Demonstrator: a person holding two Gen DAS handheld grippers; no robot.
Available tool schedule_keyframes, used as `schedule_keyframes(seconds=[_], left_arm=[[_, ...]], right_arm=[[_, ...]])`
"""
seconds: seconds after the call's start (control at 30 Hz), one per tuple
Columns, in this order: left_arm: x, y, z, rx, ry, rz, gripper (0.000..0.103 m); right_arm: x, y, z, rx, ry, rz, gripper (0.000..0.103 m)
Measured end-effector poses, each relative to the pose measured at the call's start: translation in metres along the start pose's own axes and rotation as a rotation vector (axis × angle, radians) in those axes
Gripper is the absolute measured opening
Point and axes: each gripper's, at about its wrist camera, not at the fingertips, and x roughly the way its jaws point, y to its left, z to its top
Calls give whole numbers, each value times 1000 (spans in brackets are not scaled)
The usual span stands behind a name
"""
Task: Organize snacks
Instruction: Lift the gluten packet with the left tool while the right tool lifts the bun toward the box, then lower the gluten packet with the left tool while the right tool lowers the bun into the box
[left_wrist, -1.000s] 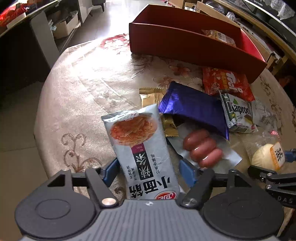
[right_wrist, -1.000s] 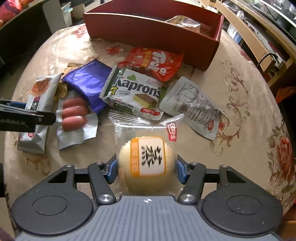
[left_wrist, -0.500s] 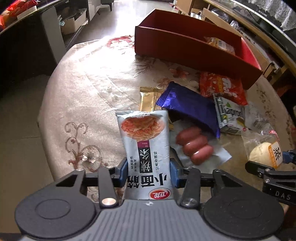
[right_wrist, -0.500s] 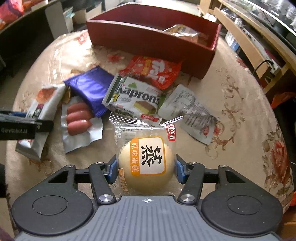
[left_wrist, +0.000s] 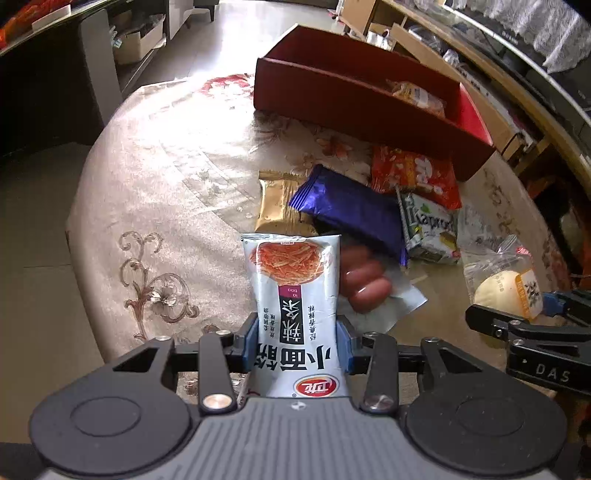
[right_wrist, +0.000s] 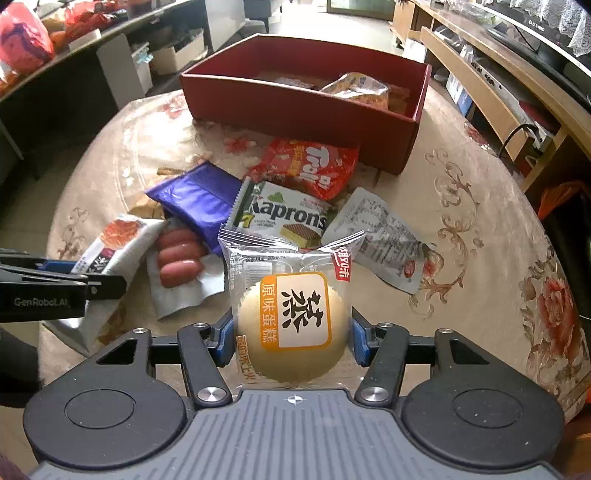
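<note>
We see the white noodle-snack packet (left_wrist: 295, 314) clamped between the pads of our left gripper (left_wrist: 297, 347), lifted above the table (left_wrist: 166, 177). Our right gripper (right_wrist: 291, 341) squeezes the bagged steamed cake (right_wrist: 291, 328), with the red box (right_wrist: 295, 107) beyond the loose snacks.

Two tools are in play, the left tool (left_wrist: 297, 345) and the right tool (right_wrist: 291, 341), each with one packet: a white noodle-snack pouch (left_wrist: 295, 295) and a bagged steamed cake (right_wrist: 291, 325). In front of the one red box (right_wrist: 295, 110), on the table (right_wrist: 461, 206), lie six more packets: one red (right_wrist: 308, 164), one purple (right_wrist: 195, 201), one gold (left_wrist: 275, 201), one wafer pack (right_wrist: 284, 216), one grey sachet (right_wrist: 380, 236), one pack of three sausages (right_wrist: 181, 258). Inside the box, at least one bag (right_wrist: 356, 88).
</note>
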Motion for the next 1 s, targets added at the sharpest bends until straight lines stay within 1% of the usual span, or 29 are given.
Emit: schedule_keyframes(seconds=[0.17, 0.4, 0.77, 1.0], left_arm=[[-13, -3, 3, -8, -36, -29, 42], [-26, -17, 21, 8, -106, -59, 42], [-24, -39, 69, 32, -182, -77, 42], [-13, -51, 101, 46, -209, -78, 42]], right_arm=[[-5, -2, 3, 9, -22, 14, 65], [-14, -10, 15, 42, -72, 27, 65], [-19, -27, 50, 100, -152, 14, 65], [-12, -36, 74, 126, -174, 12, 65]])
